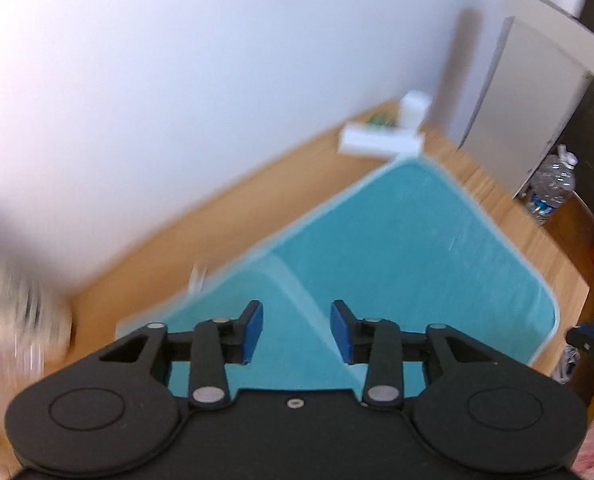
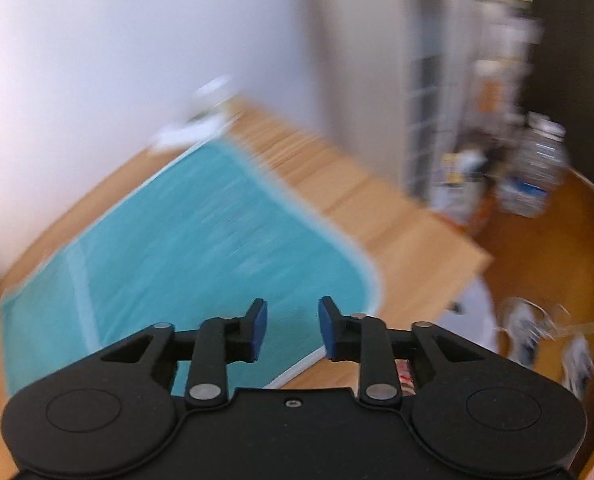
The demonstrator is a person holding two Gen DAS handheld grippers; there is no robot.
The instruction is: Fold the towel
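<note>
Both views are pretty smeared, so fine detail is a wash. The teal towel (image 1: 397, 248) lies flat on the wooden table (image 1: 225, 216), taking up most of the top, with a lighter stripe across it and pale trim round the edge. The left gripper (image 1: 296, 330) hangs above the towel's near part, blue pads spread apart, nothing between them. The right gripper (image 2: 292, 330) is over the towel's near right corner, also spread and empty. Some white boxes (image 1: 381, 140) sit at the far end by the wall, and a big water bottle (image 1: 553, 184) stands on the floor off to the right
</note>
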